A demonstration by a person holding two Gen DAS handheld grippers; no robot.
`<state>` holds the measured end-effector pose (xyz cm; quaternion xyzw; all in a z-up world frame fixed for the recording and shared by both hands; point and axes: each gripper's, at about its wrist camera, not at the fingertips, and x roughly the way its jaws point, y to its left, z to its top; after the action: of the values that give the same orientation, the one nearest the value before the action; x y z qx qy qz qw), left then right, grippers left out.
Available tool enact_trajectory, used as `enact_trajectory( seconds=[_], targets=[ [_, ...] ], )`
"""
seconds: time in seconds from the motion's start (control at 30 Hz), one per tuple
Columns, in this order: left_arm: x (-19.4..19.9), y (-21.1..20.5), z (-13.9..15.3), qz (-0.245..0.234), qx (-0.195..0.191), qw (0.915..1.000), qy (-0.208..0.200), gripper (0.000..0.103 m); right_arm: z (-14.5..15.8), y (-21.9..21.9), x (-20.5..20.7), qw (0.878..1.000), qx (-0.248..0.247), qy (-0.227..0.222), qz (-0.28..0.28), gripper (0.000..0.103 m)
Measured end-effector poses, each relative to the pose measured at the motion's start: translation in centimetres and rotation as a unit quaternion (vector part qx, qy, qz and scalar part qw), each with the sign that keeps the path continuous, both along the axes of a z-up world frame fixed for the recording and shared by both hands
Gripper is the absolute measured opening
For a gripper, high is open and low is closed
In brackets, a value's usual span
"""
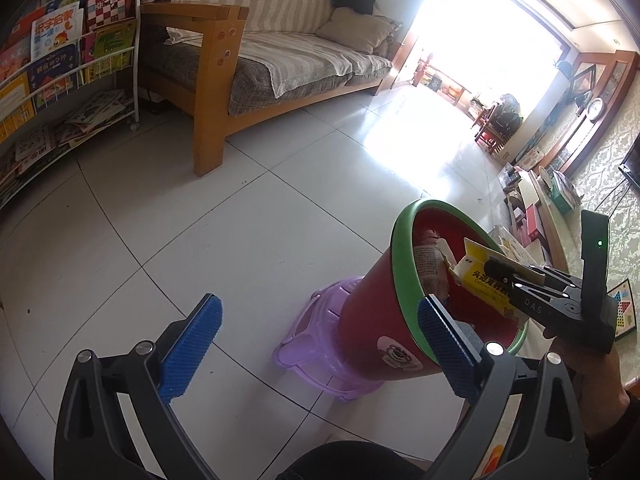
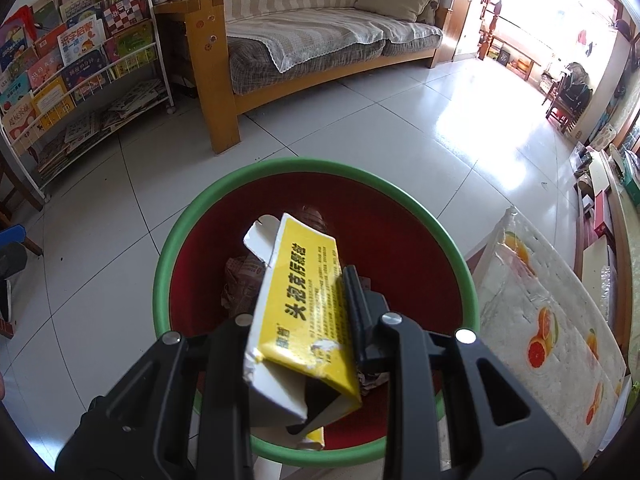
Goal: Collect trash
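**Q:** Right gripper [image 2: 304, 320] first: what does it carry, and where?

**A:** Its black fingers are clamped on a torn yellow and white carton [image 2: 304, 312] with black printed characters. The carton hangs over the open mouth of a red bin [image 2: 400, 240] with a green rim, its open flap pointing down into the bin. Crumpled wrappers [image 2: 240, 280] lie at the bottom of the bin.

**Q:** And the left gripper [image 1: 316, 344]?

**A:** Its blue-padded fingers stand wide apart with nothing between them. One pad sits just beside the bin's rim; whether it touches, I cannot tell.

**Q:** What surrounds the bin?

**A:** It stands on a purple plastic stool [image 1: 316, 344]. A table edge covered with a fruit-print cloth [image 2: 540, 312] lies close on the right. Bare white floor tiles [image 1: 160, 200] spread out to the left and beyond. Farther back stand a wooden-framed sofa [image 2: 312, 40] and a wire bookrack [image 2: 80, 64].
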<state>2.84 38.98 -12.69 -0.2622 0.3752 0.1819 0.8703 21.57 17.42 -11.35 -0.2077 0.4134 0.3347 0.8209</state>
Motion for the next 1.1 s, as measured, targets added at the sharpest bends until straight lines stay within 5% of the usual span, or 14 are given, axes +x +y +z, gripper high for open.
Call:
enact_trajectory(
  seconds=[0.43,0.6,0.73,1.1],
  targets=[
    [-0.2,-0.9,-1.0,-0.006,-0.014,0.9999,0.005,0.094,-2.6,-0.6,1.5,0.999,-0.028,0.027,-0.019,0.026],
    [0.2,-1.2,-0.8,-0.010,-0.012,0.9999,0.006,0.094,-2.1,-1.2,1.2,0.999,-0.018,0.022,-0.024,0.047],
    [0.8,-1.7,-0.4,-0.018,-0.008,0.9998,0.005,0.094,-1.1,-2.1,0.9,1.000,-0.009,0.016,-0.026,0.074],
    [3.2,-6.1,2.2,-0.061,0.015,0.9980,-0.004,0.095,4.3,-6.9,-1.1,0.999,0.035,-0.012,-0.029,0.095]
  ],
)
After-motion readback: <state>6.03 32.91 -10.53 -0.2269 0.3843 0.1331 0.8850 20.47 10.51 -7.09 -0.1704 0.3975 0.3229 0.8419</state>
